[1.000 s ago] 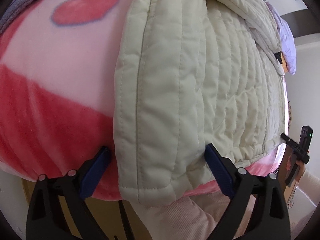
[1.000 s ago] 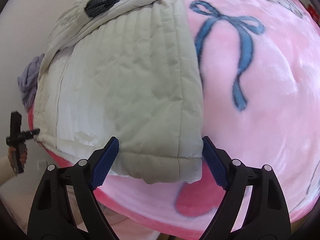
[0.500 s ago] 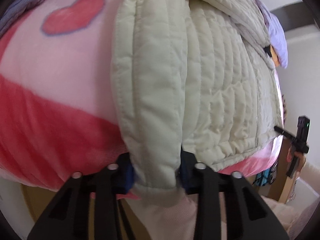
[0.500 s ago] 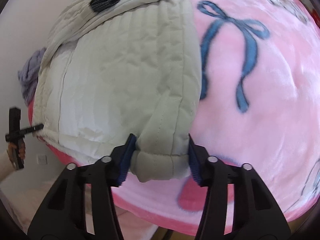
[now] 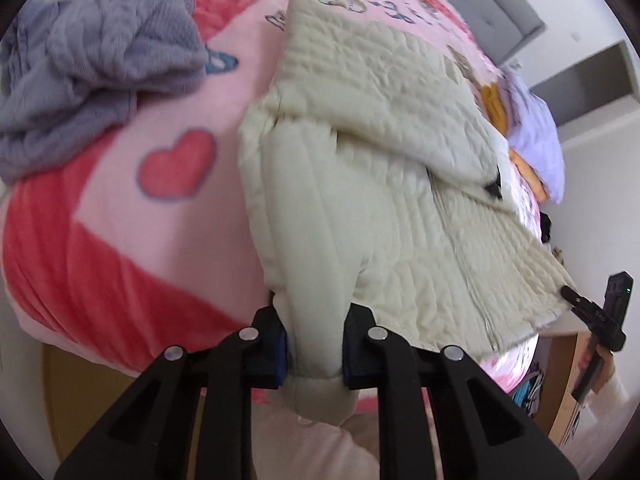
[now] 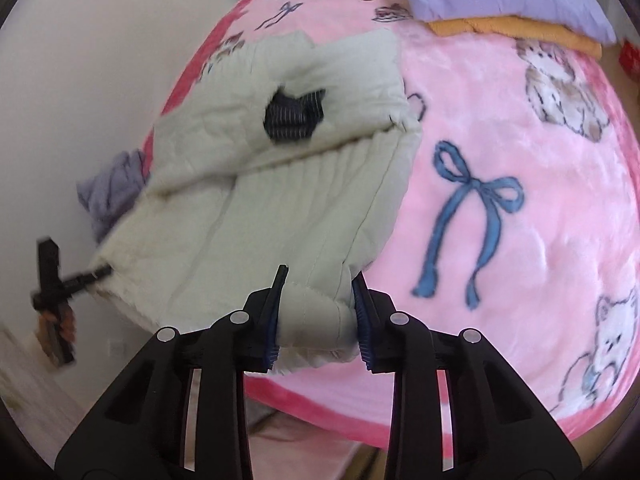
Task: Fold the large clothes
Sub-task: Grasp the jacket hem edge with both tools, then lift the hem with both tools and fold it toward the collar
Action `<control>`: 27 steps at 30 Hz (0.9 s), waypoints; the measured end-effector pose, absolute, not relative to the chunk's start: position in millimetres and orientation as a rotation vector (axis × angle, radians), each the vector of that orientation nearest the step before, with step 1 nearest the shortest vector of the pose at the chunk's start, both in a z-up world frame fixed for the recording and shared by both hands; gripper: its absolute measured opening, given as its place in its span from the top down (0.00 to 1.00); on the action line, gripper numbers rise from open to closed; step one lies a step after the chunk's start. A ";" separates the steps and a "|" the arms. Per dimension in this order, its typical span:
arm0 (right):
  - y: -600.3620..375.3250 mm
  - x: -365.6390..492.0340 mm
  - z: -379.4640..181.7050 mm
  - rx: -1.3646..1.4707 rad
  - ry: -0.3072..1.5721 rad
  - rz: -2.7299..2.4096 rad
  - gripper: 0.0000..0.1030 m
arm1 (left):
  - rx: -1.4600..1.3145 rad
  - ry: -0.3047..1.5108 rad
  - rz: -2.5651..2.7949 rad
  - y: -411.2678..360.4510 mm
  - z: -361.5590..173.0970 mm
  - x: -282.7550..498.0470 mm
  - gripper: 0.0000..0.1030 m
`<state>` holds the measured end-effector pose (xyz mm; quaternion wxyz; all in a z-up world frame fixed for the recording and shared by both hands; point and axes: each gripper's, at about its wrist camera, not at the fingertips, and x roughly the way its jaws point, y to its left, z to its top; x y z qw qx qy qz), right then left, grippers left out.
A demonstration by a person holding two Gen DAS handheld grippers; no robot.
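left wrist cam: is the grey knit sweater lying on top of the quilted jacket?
No, the grey knit sweater sits crumpled on the pink blanket beside the cream quilted jacket, with blanket showing between them.

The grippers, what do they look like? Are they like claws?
A bit like claws! Each gripper, left and right, has black plastic arms with triangle-shaped holes and round silver bolts. The fingertips wear dark blue pads, ridged on the right one. No cables or sleeves show on them.

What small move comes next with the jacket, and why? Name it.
Probably lift both corners together and carry the hem toward the collar. The left hand-held gripper and right hand-held gripper are each shut on a bottom corner of the cream quilted jacket, already raised off the pink blanket.
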<state>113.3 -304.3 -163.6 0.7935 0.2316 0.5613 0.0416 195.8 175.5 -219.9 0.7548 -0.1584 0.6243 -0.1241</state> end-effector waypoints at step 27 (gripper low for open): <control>-389.0 444.1 -210.4 0.564 1.089 0.030 0.72 | -0.647 1.282 -0.006 141.5 -211.7 510.9 0.84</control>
